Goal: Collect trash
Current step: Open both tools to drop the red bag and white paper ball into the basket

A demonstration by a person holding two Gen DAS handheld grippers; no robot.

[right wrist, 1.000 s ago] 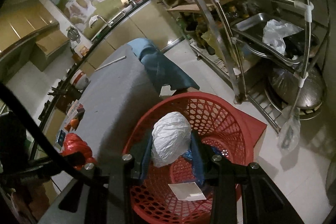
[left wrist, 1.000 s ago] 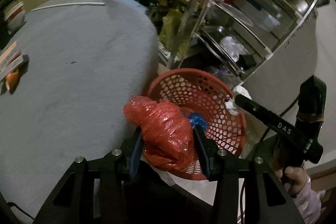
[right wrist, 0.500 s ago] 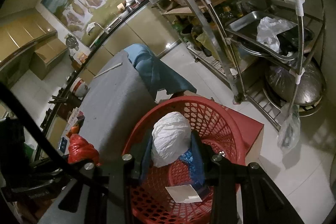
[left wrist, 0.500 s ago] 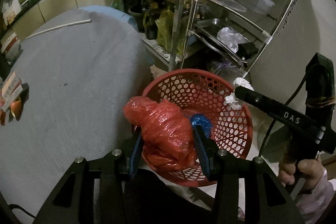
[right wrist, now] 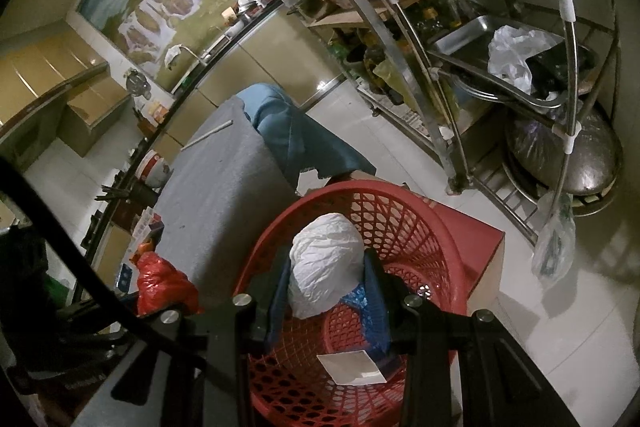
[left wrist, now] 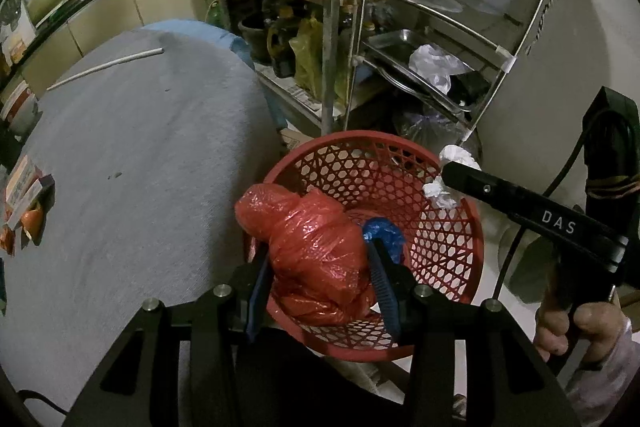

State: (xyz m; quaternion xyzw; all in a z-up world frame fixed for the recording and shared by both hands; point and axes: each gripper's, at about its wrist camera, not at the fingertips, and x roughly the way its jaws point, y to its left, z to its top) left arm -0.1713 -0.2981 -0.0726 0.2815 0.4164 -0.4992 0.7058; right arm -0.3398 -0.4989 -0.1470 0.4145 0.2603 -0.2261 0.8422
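Observation:
A red mesh basket [left wrist: 440, 195] [right wrist: 420, 223] stands on the floor beside the grey table. My left gripper [left wrist: 318, 255] is shut on a crumpled red plastic bag [left wrist: 316, 247] and holds it over the basket's near rim; the bag also shows in the right wrist view [right wrist: 160, 287]. My right gripper [right wrist: 326, 267] is shut on a white crumpled wad [right wrist: 324, 267] above the basket's inside; from the left wrist view the wad [left wrist: 448, 179] sticks out of the right gripper over the far rim. Blue plastic [left wrist: 384, 235] and a white card [right wrist: 352, 367] lie in the basket.
The grey table [left wrist: 132, 163] lies left, with a white stick [left wrist: 104, 69] and packets [left wrist: 24, 195] at its left edge. A metal shelf rack [left wrist: 420, 39] with trays, bags and pots stands behind the basket. A red box [right wrist: 476, 231] sits under the basket.
Both grippers have moved a little further over the basket with their loads still held. The basket sits more central in the left wrist view.

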